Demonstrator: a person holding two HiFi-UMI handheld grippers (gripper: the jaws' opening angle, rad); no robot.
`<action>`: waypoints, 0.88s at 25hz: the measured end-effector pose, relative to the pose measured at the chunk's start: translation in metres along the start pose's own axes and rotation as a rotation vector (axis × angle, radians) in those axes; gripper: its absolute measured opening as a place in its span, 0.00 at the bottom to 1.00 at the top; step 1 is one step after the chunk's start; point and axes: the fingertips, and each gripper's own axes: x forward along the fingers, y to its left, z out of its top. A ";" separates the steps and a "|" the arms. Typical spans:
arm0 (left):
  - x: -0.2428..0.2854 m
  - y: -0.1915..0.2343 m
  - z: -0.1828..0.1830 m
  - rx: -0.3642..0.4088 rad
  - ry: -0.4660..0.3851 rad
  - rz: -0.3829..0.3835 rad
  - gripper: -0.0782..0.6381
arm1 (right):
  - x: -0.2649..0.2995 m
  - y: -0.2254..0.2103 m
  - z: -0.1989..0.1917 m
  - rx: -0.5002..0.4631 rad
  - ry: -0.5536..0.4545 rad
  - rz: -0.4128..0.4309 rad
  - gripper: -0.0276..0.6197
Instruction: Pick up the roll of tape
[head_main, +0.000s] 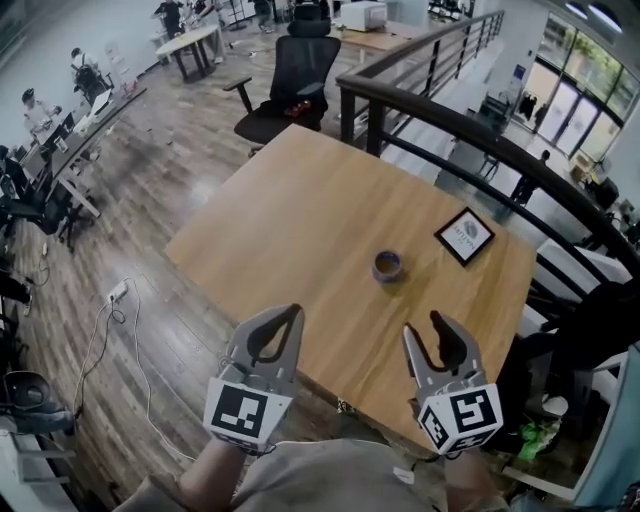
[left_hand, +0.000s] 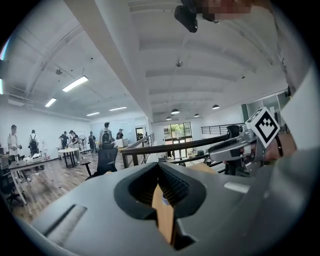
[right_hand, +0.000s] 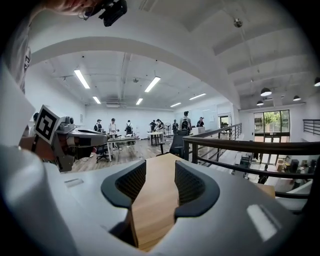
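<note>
The roll of tape (head_main: 388, 266), a small greyish-purple ring, lies flat on the wooden table (head_main: 300, 210) right of its middle. Both grippers hover over the table's near edge, well short of the roll. My left gripper (head_main: 287, 316) is to the roll's lower left, its jaws closed tip to tip with nothing held. My right gripper (head_main: 426, 327) is just below and right of the roll, jaws apart and empty. In the left gripper view my left gripper (left_hand: 161, 172) shows only a thin strip of wood between its pads. In the right gripper view my right gripper (right_hand: 155, 172) frames bare tabletop.
A black-framed card (head_main: 464, 236) lies right of the roll near the table's far right edge. A dark railing (head_main: 450, 110) runs behind the table. A black office chair (head_main: 290, 95) stands at the far corner. A power strip and cable (head_main: 118, 292) lie on the floor at left.
</note>
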 end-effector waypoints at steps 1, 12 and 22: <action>0.011 0.001 0.001 0.003 0.005 -0.001 0.11 | 0.007 -0.008 -0.002 0.006 0.011 0.001 0.30; 0.098 -0.002 -0.005 0.006 0.060 -0.041 0.11 | 0.056 -0.071 -0.020 0.054 0.093 -0.018 0.30; 0.170 0.003 -0.036 0.033 0.092 -0.132 0.11 | 0.113 -0.129 -0.047 0.149 0.137 -0.125 0.29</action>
